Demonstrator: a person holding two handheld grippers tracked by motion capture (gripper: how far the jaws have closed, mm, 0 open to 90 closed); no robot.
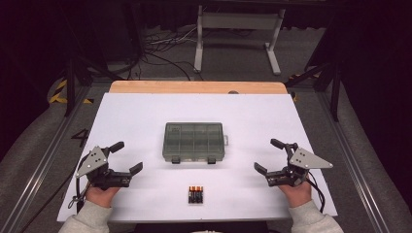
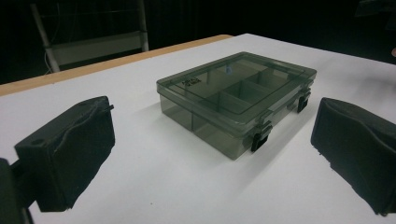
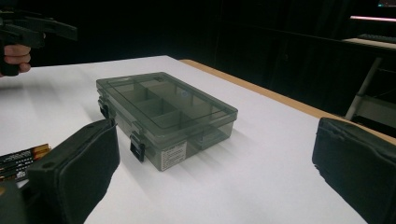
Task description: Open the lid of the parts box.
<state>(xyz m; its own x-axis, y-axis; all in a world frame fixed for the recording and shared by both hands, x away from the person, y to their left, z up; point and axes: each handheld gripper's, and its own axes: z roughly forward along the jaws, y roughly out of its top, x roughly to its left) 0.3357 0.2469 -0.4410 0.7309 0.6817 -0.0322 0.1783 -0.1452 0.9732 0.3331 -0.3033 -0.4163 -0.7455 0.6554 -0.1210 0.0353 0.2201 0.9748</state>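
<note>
A smoky transparent compartment box (image 1: 194,141) lies shut in the middle of the white table, its two black latches facing me. It appears again as the box (image 2: 238,95) and the box (image 3: 163,112). A small pack of batteries (image 1: 196,194) rests near the front edge, and the batteries (image 3: 21,160) peek in at the left. My left gripper (image 1: 127,157) hovers open at the front left, nothing between its jaws. My right gripper (image 1: 270,156) is open at the front right, likewise empty. Each is held in a hand.
The white table (image 1: 136,111) ends in a wooden strip (image 1: 194,87) at the far side. Beyond it stand a white frame (image 1: 238,34) and cables on the floor. The left hand with its gripper (image 3: 28,32) shows far off in the right gripper view.
</note>
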